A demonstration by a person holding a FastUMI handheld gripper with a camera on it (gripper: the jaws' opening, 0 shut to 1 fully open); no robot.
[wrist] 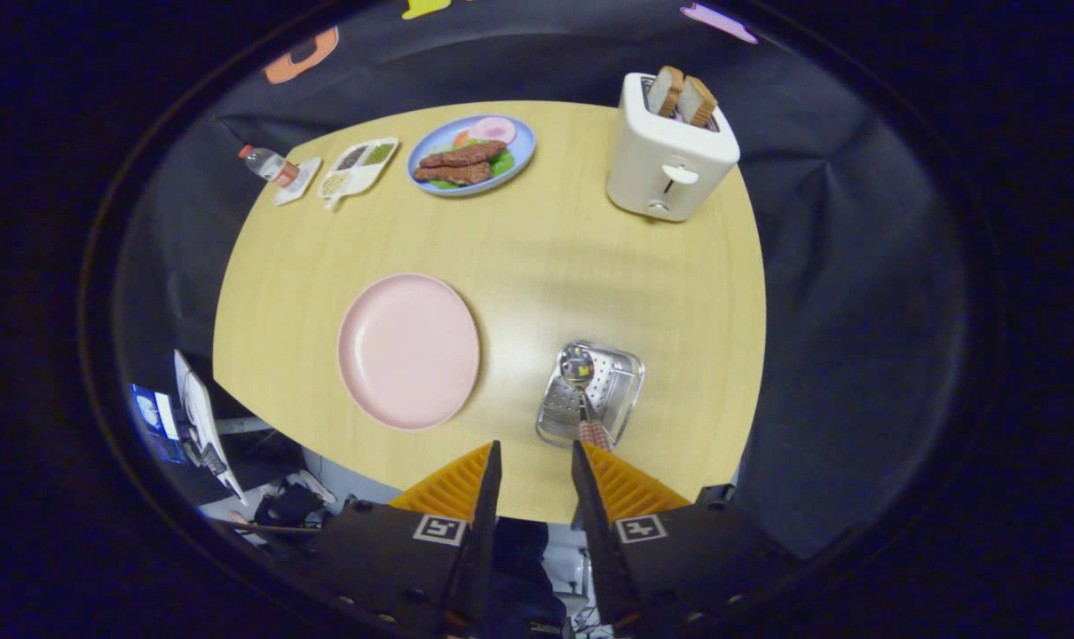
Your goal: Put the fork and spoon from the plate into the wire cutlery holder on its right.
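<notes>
Cutlery first: we count one spoon (pixel 580 371) lying in the wire cutlery holder (pixel 624 390), its bowl toward the far end and its patterned handle sticking out over the near rim. A fork we cannot make out for certain (something may lie under the spoon, but it is too small to tell). One pink plate (pixel 408 350) sits bare on the counter (pixel 590 275), just left of the holder and not touching it.

We take the holder as our landmark for the rest. Well beyond it, toward the far edge of the counter, stands one white toaster (pixel 668 158) with two slices of toast (pixel 683 96) upright in its slots. Far beyond and to the left of the holder lies one blue plate of food (pixel 471 153), then one white divided tray (pixel 358 166) further left, and beside that one small bottle (pixel 268 164) lying on its side at the counter's far left corner.

Our hand-held gripper (pixel 537 454) hovers above the near edge of the counter, just short of the holder, fingers a narrow gap apart with nothing between them. The spoon handle ends just ahead of the right finger. Nothing stands between the fingers and the holder.
</notes>
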